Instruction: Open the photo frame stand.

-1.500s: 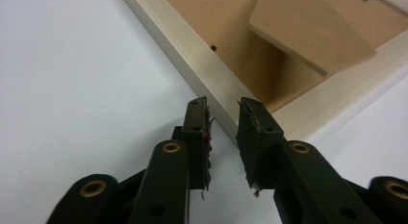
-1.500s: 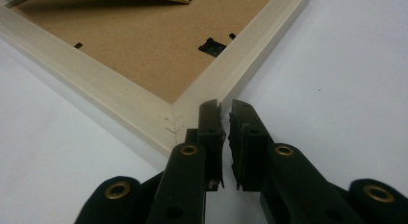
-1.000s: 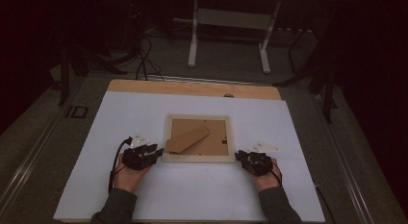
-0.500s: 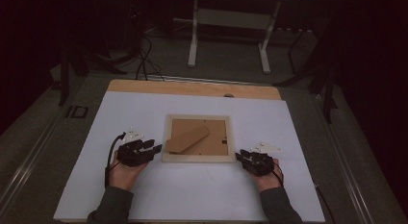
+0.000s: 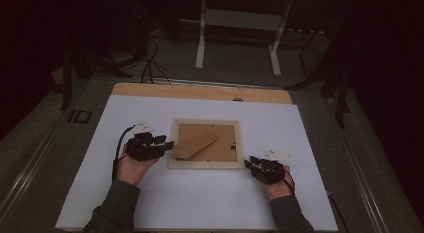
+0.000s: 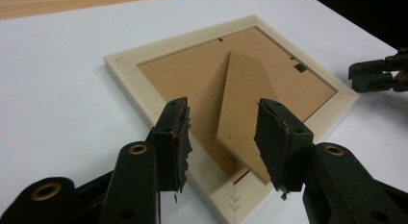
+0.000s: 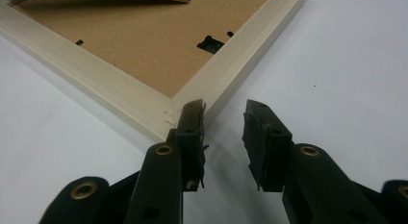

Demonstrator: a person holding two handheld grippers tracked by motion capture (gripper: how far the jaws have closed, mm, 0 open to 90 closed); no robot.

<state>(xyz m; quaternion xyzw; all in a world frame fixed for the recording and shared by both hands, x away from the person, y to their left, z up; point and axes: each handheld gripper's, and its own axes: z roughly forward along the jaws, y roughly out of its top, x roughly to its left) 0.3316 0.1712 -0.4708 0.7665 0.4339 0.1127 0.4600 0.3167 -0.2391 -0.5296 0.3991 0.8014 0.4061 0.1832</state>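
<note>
A pale wooden picture frame [image 5: 206, 164] lies face down on the white table, its brown backing board [image 5: 222, 138] and folded stand leg [image 5: 196, 144] facing up. My left gripper [image 5: 166, 142] hovers over the frame's near left corner [image 6: 226, 205]. Its jaws have just been opening and stand open [image 6: 222, 113] above the stand leg [image 6: 243, 104], gripping nothing. My right gripper [image 5: 248, 164] sits at the near right corner. Its jaws have also just been opening and are open [image 7: 225, 111], with bare table between them and one finger [image 7: 191, 123] beside the frame's corner [image 7: 231, 65].
The white sheet [image 5: 200, 203] covers the table, with a wooden strip [image 5: 200, 91] along the far edge. Beyond stand a desk's metal legs [image 5: 201, 43] and floor cables [image 5: 147, 58] in the dark. The right gripper's jaws [image 6: 373, 75] show past the frame.
My left gripper has lifted and shifted a little farther along the frame's left side, its jaws wider. The right gripper has stayed at the near right corner, jaws slightly wider.
</note>
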